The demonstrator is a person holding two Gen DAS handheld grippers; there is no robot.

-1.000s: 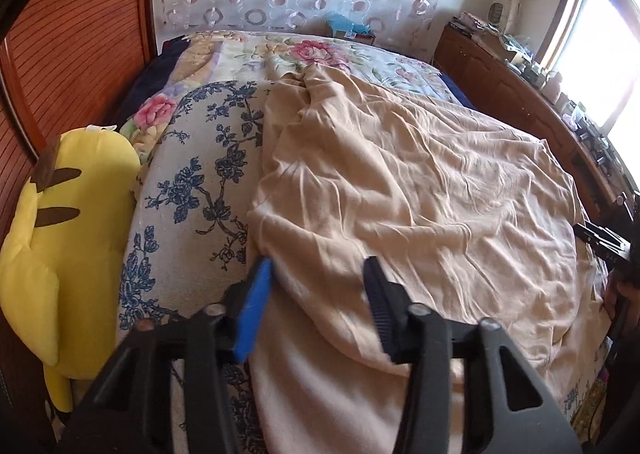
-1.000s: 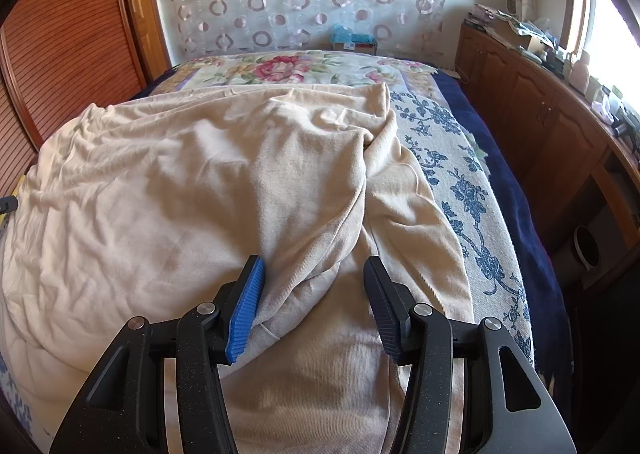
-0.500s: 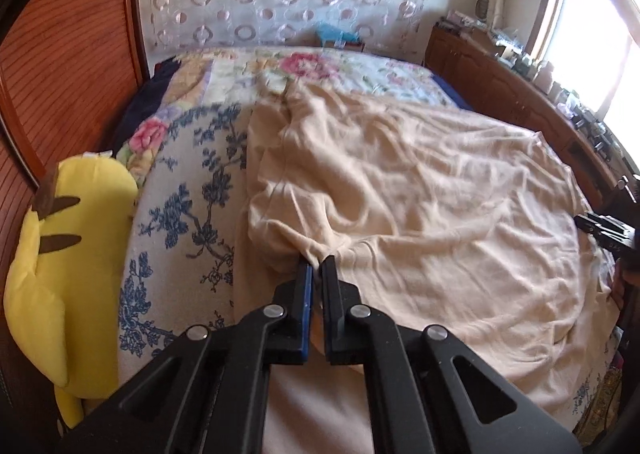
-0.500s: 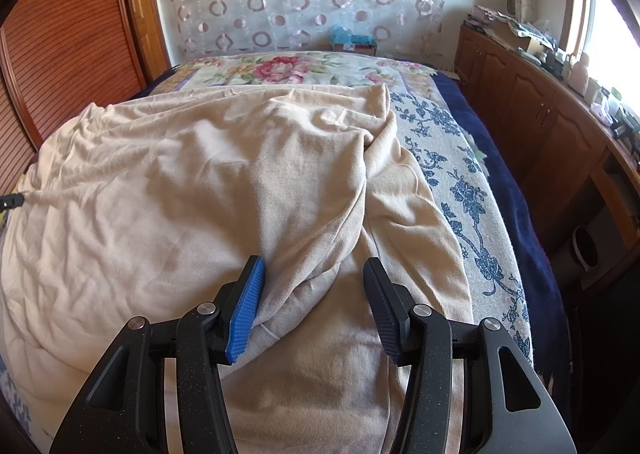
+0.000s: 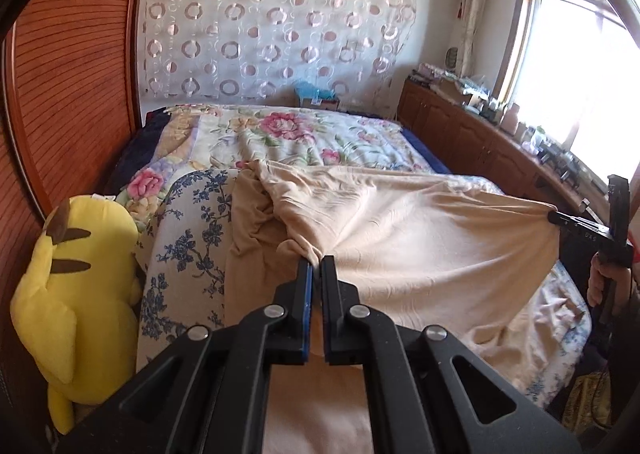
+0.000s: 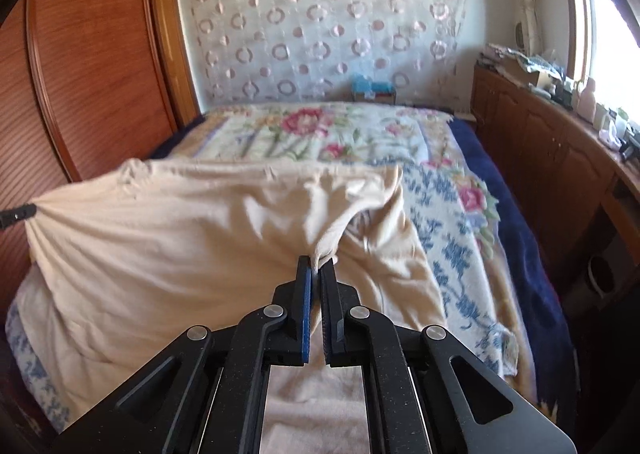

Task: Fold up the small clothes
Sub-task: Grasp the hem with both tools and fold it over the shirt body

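Note:
A beige garment (image 5: 420, 238) lies spread across the bed, its near part lifted and stretched between my two grippers. My left gripper (image 5: 316, 264) is shut on a bunched fold at the garment's left side. My right gripper (image 6: 317, 264) is shut on a pinched fold at the right side of the beige garment (image 6: 180, 238). In the left wrist view the right gripper (image 5: 560, 218) shows at the far right, held by a hand (image 5: 600, 278), with the cloth pulled taut to it. In the right wrist view the left gripper's fingertips (image 6: 18, 212) show at the left edge, clamped on the cloth.
The bed carries a floral blanket (image 5: 304, 134) and a blue-flowered white cover (image 5: 188, 230). A yellow plush toy (image 5: 76, 286) leans against the wooden wardrobe (image 5: 72, 94) at left. A wooden cabinet (image 6: 552, 142) with clutter runs under the window at right. A patterned curtain (image 6: 320, 26) hangs behind.
Both grippers shut on folds of the beige garment, the left first, then the right. Both have since risen, lifting the near part of the cloth and stretching it between them.

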